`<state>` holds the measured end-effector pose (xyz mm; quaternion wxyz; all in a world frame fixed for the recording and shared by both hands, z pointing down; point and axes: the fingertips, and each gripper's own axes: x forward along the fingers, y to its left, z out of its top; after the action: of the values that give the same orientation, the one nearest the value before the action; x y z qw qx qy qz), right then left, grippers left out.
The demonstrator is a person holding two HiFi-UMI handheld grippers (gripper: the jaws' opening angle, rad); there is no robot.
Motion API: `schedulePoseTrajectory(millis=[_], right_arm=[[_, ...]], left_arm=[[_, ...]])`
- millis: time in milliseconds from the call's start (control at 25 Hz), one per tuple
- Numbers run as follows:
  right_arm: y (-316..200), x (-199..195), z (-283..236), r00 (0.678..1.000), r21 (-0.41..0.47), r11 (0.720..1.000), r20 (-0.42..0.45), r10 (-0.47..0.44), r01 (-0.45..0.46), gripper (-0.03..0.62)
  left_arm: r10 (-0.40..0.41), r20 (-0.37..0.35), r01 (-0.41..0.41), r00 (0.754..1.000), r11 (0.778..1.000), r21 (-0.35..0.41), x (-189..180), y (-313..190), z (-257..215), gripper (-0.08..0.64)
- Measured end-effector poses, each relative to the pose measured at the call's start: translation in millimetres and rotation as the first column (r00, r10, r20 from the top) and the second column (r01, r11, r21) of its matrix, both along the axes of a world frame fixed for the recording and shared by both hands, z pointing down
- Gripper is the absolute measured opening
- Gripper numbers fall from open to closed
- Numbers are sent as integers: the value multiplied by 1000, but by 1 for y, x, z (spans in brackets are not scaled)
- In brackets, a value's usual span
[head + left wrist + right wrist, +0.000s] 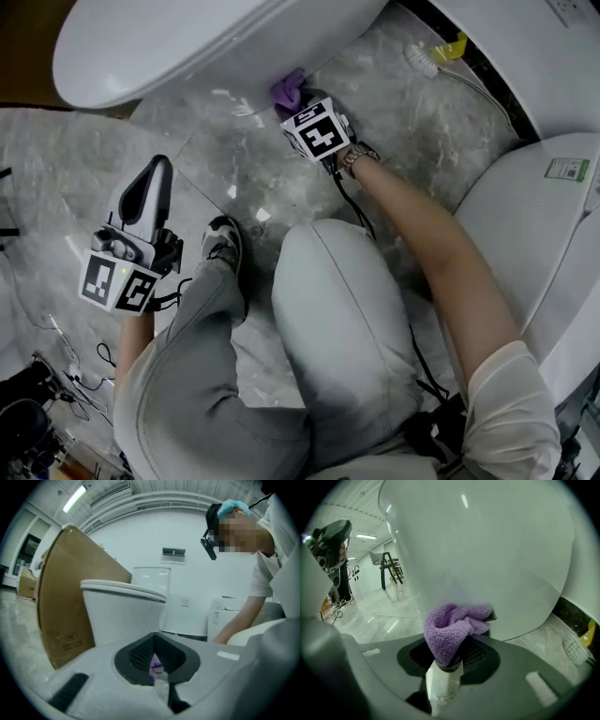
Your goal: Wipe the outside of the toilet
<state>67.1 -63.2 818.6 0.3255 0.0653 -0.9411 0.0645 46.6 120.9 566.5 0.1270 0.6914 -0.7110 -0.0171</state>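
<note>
A white toilet [187,47] stands at the top of the head view; its outer wall [487,550] fills the right gripper view. My right gripper [298,101] is shut on a bunched purple cloth [289,90], pressed against the lower outside of the bowl just above the floor. In the right gripper view the cloth [450,630] covers the jaw tips and touches the porcelain. My left gripper [159,171] hangs apart at the left, above the floor, its jaws together with nothing held. From there it looks at the toilet [122,616] side-on.
A toilet brush [422,58] and a yellow piece [452,47] lie by the wall. A second white toilet [544,216] stands at the right. A cardboard box [65,597] leans behind the toilet. Cables [56,375] lie at bottom left. The person's shoe [223,246] rests on the marble floor.
</note>
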Motion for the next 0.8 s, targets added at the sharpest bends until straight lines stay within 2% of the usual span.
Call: schedulePoseTrajectory(millis=[120, 320, 440, 520, 680, 800], right_arm=[[11, -4, 1, 1000, 9, 1000, 12, 0, -1, 137], [28, -14, 9, 1000, 50, 999, -14, 15, -15, 137], [37, -20, 13, 998, 26, 998, -24, 58, -57, 137], [41, -22, 16, 998, 21, 999, -37, 49, -48, 137], [46, -26, 25, 997, 22, 999, -57, 46, -45, 137], [56, -33, 32, 996, 11, 998, -68, 63, -62, 137]], left_arm=[[-37, -33, 37, 999, 999, 8, -3, 20, -7, 6], [-16, -46, 15, 999, 1000, -16, -3, 43, -6, 6], [-7, -44, 6, 999, 1000, -27, -10, 52, -2, 6], [-23, -48, 23, 999, 1000, -1, -16, 54, -8, 6], [-39, -13, 39, 999, 998, 38, -24, 66, -26, 6], [-67, 22, 67, 998, 998, 14, -33, 91, -27, 6]])
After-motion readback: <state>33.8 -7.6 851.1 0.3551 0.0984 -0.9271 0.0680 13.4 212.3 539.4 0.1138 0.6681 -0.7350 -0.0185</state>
